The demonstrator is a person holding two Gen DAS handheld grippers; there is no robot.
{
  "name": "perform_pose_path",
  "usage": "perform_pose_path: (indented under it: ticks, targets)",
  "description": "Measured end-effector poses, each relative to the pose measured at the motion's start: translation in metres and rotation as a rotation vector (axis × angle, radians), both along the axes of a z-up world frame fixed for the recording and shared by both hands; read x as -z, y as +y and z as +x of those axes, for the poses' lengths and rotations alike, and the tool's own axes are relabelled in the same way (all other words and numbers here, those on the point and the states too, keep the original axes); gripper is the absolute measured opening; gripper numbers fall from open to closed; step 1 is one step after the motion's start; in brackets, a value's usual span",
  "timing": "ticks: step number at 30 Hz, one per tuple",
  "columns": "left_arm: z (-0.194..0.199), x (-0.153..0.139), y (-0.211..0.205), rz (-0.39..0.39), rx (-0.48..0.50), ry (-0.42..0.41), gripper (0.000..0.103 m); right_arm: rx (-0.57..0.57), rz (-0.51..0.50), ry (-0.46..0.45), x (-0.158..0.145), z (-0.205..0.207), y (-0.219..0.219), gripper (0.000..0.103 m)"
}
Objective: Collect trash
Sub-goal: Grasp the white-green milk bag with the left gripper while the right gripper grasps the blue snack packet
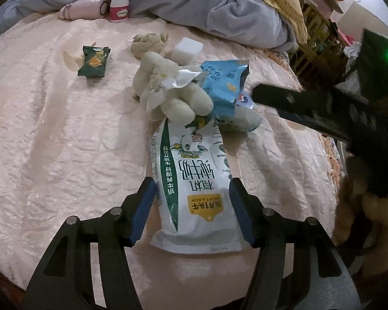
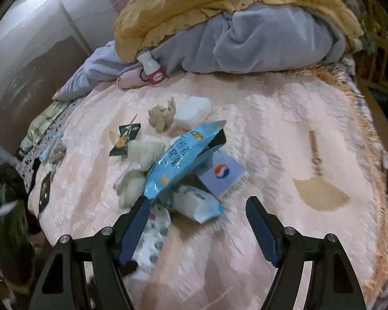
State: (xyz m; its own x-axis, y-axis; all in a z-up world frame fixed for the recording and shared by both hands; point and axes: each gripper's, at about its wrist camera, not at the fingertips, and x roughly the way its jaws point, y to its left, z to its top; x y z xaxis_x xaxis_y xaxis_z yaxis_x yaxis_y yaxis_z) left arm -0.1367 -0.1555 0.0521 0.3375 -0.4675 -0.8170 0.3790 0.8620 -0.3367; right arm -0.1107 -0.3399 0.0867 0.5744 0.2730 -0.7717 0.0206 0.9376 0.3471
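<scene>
A white milk pouch (image 1: pixel 194 193) with a green stripe lies on the pink bedspread between the blue pads of my left gripper (image 1: pixel 192 193), whose jaws stand against its two sides. Behind it lie a cream plush toy (image 1: pixel 168 90) and a light blue snack bag (image 1: pixel 225 82). My right gripper (image 2: pixel 199 206) is open and empty above the pile: the blue snack bag (image 2: pixel 183 160), a Pepsi-logo packet (image 2: pixel 219 178), a smaller blue-edged wrapper (image 2: pixel 196 204). A dark green wrapper (image 1: pixel 93 62) lies to the left; it also shows in the right wrist view (image 2: pixel 125 138).
A white-and-red bottle (image 1: pixel 119 4) stands at the back by a pink roll (image 1: pixel 82 9). A crumpled tissue (image 1: pixel 148 44) and a white block (image 1: pixel 187 49) lie behind the pile. Grey and yellow blankets (image 2: pixel 245 38) are heaped behind. The bed edge (image 2: pixel 380 180) runs on the right.
</scene>
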Motion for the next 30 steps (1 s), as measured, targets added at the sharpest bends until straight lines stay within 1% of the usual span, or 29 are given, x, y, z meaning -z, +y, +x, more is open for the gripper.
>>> perform_pose_path:
  ticks: [2,5,9,10,11,12,13,14,15,16,17,18,22,23,25,30]
  targets:
    - [0.003,0.002,-0.001,-0.004,-0.008,0.006,0.059,0.003,0.035,-0.002,0.004,0.013,0.002,0.074]
    - [0.007,0.005,-0.001,-0.013,-0.018,0.016,0.059,0.008,0.045,-0.008,0.008,0.033,0.005,0.074]
    - [0.008,0.012,-0.001,-0.040,-0.029,0.038,0.060,-0.001,0.100,0.019,0.022,0.059,0.008,0.073]
    - [0.006,0.013,-0.001,-0.046,-0.025,0.040,0.060,-0.007,0.109,0.021,0.025,0.062,0.009,0.061]
    - [0.005,0.014,-0.001,-0.050,-0.021,0.038,0.060,-0.011,0.112,0.020,0.027,0.064,0.010,0.050]
    - [0.004,0.014,-0.002,-0.053,-0.014,0.037,0.059,-0.011,0.111,0.020,0.029,0.065,0.010,0.035]
    - [0.002,0.014,-0.002,-0.058,-0.006,0.038,0.059,-0.007,0.119,0.010,0.029,0.063,0.009,0.031]
    - [0.000,0.013,-0.003,-0.068,-0.001,0.032,0.053,-0.003,0.120,0.002,0.028,0.061,0.007,0.029]
    - [-0.002,0.012,-0.002,-0.081,0.003,0.024,0.045,0.004,0.117,-0.012,0.025,0.056,0.004,0.024]
    - [-0.004,0.010,-0.001,-0.096,0.003,0.016,0.041,0.011,0.117,-0.036,0.020,0.050,0.000,0.022]
    - [-0.005,0.008,0.000,-0.107,-0.002,0.012,0.034,0.017,0.116,-0.051,0.016,0.045,-0.003,0.022]
    - [-0.005,0.004,0.001,-0.121,-0.004,0.008,0.032,0.022,0.115,-0.068,0.010,0.039,-0.008,0.020]
    - [-0.014,-0.007,-0.005,-0.119,0.049,-0.008,0.031,0.028,0.087,-0.137,-0.017,0.010,-0.026,0.020]
    - [-0.018,-0.010,-0.007,-0.117,0.064,-0.014,0.025,0.030,0.089,-0.143,-0.021,0.006,-0.029,0.020]
    - [-0.024,-0.015,-0.010,-0.118,0.079,-0.028,0.024,0.044,0.092,-0.154,-0.029,-0.006,-0.040,0.020]
    - [-0.033,-0.034,-0.017,-0.136,0.108,-0.056,0.024,0.088,0.061,-0.186,-0.044,-0.037,-0.060,0.020]
